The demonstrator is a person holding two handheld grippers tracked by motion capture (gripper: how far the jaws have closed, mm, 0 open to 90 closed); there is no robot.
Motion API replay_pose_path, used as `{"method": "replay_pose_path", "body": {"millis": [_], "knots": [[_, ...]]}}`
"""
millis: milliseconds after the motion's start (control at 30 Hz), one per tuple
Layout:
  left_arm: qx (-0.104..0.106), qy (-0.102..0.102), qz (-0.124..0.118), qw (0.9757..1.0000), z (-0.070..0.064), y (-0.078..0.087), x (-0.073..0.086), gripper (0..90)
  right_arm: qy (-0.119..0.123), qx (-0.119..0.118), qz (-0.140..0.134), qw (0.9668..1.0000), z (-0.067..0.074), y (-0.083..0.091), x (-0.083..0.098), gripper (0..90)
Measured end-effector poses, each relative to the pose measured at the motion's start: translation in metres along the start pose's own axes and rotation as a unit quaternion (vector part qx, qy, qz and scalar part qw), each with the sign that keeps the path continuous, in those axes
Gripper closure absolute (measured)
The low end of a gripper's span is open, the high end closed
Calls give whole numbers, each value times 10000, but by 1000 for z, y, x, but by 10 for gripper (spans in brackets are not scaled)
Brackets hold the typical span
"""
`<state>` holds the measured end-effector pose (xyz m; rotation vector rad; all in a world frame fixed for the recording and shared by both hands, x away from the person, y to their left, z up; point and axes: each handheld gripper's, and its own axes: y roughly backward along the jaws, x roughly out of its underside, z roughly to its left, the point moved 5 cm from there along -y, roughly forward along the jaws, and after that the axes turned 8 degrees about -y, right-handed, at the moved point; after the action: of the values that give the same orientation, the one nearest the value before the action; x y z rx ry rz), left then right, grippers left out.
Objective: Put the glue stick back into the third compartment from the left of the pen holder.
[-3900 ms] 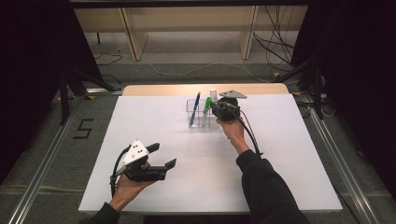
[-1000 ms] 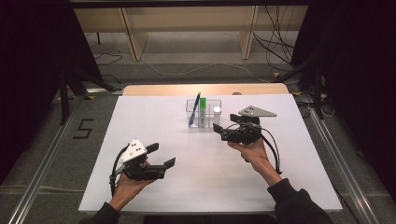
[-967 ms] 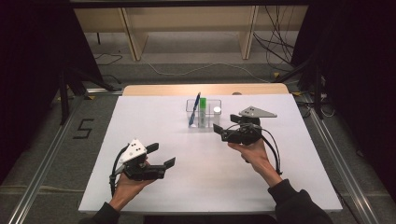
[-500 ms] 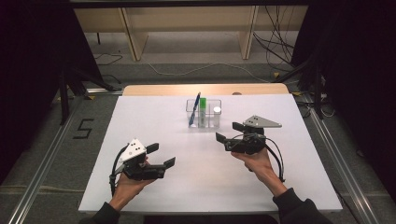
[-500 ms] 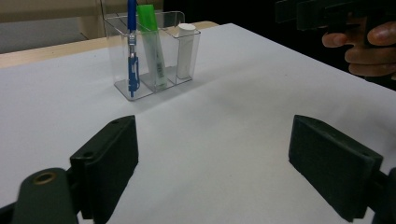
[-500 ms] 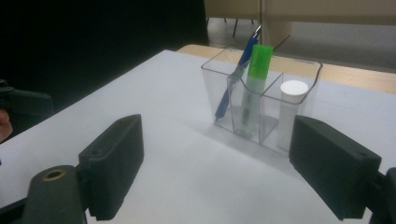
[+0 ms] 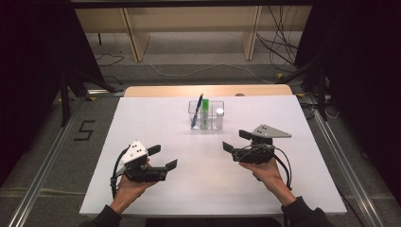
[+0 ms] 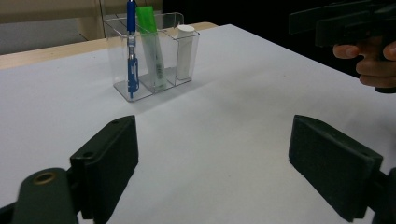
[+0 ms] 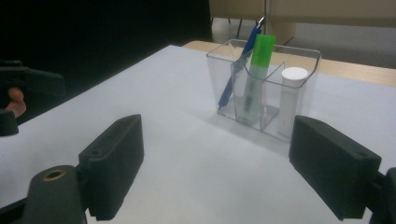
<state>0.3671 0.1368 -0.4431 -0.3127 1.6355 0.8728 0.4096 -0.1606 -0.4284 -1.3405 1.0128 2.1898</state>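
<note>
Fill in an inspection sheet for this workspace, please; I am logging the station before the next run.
Surface: white table, bare apart from the organiser.
Job's things: clear organiser near the far edge; blue pen leaning in one compartment, green highlighter upright in the middle one, white tube upright in the third.
Clutter: nothing seen.
Grippers: left gripper and right gripper, each in a hand, jaws apart, holding nothing, apart from the organiser.
Cables: one black cable trails from the right gripper; loose cables on the floor behind.
Surroundings: wooden shelf legs, a floor mark "5".
</note>
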Motion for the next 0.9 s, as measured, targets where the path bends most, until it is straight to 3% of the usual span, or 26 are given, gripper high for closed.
{"method": "replay_pose_path", "body": {"millis": [267,900], "knots": [[24,-8,-20,10000,-1,0,-1,153,78,-3,-27,10000,-2,15,11,186],[105,-53,-42,9999,-4,-1,-1,152,-7,-37,-164,9999,-7,41,30,182]]}}
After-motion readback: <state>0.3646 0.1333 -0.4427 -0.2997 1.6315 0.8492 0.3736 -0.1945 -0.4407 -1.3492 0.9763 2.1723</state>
